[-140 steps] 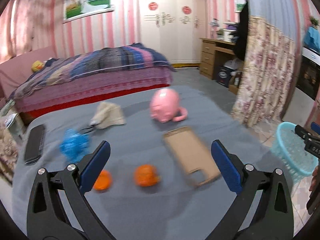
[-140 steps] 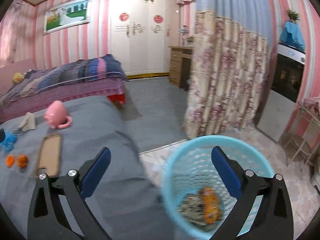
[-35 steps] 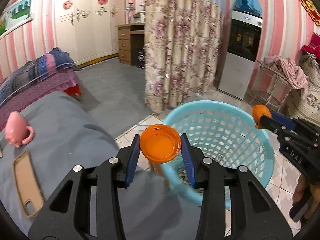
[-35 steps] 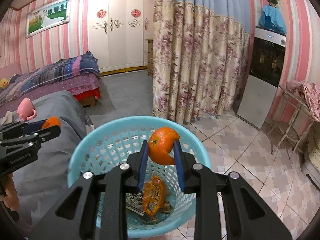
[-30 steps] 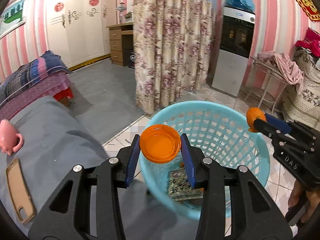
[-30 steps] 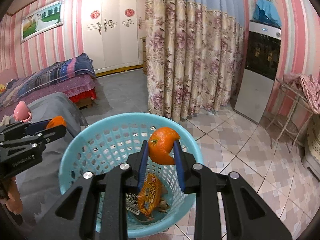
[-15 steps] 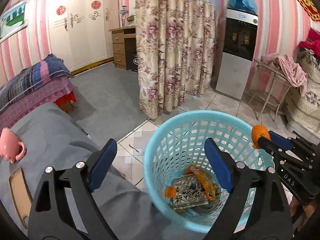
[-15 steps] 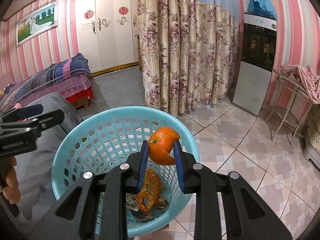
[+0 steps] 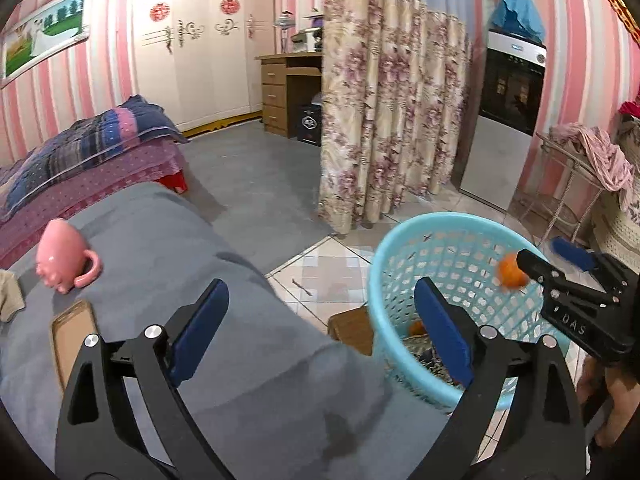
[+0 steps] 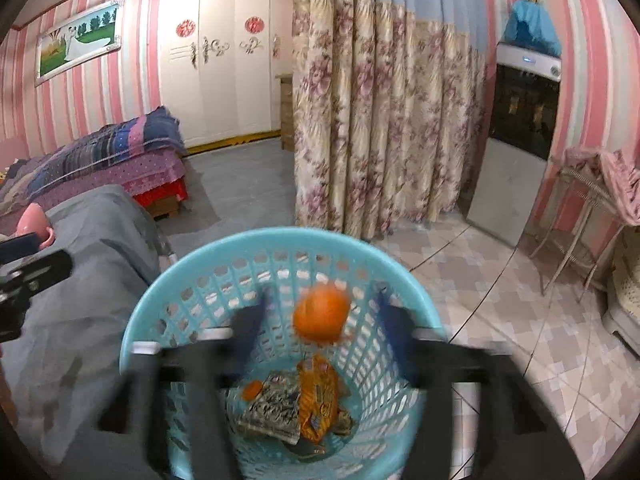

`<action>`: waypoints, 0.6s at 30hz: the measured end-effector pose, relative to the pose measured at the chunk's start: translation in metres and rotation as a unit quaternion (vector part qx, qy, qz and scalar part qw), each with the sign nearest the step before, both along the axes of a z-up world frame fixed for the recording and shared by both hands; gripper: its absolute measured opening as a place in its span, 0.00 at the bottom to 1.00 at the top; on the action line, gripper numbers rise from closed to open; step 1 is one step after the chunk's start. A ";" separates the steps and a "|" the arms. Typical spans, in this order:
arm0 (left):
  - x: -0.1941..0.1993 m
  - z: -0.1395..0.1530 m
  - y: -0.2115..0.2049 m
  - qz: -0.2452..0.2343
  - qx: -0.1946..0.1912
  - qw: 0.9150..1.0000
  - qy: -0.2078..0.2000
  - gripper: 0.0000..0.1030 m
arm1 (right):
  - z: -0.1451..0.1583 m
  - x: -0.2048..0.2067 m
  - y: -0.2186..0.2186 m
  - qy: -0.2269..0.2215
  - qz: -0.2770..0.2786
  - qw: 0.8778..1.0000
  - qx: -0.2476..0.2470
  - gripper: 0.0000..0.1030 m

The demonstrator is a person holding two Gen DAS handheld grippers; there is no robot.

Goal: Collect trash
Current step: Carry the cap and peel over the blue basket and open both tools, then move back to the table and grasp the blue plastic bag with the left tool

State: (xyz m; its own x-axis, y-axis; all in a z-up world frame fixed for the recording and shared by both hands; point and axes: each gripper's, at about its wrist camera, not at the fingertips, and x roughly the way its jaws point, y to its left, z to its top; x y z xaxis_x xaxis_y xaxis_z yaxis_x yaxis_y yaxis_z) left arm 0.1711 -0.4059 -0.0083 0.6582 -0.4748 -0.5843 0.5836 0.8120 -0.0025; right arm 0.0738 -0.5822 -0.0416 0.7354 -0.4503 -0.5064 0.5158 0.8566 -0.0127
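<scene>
Peel hangs loose over the basket, right gripper jaws just sprung apart around it; left gripper gapes wide, empty, beside the rim.

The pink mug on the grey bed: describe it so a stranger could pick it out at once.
Start at the grey bed beside the blue basket. Toward its far left side lies the pink mug, tipped on its side with its loop handle toward the basket. It is the only glossy pink thing there; the flat tan phone case lies just in front of it.
</scene>
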 end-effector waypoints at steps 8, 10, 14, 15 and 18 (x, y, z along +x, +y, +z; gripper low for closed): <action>-0.001 0.012 0.054 0.043 -0.010 0.999 -0.002 0.94 | 0.005 0.001 0.017 -0.012 -0.009 1.000 -0.009 0.95; 0.001 0.015 0.073 0.060 -0.012 0.998 -0.001 0.94 | 0.005 0.004 0.021 -0.012 -0.009 1.000 -0.002 0.96; 0.013 0.019 0.115 0.097 -0.015 0.995 -0.001 0.94 | 0.007 0.012 0.029 -0.012 -0.007 1.000 0.013 0.96; 0.017 0.020 0.123 0.105 -0.016 0.994 -0.001 0.94 | 0.007 0.014 0.032 -0.012 -0.006 1.000 0.015 0.96; 0.030 0.020 0.153 0.133 -0.016 0.991 -0.002 0.95 | 0.007 0.024 0.047 -0.010 0.006 1.000 0.021 0.96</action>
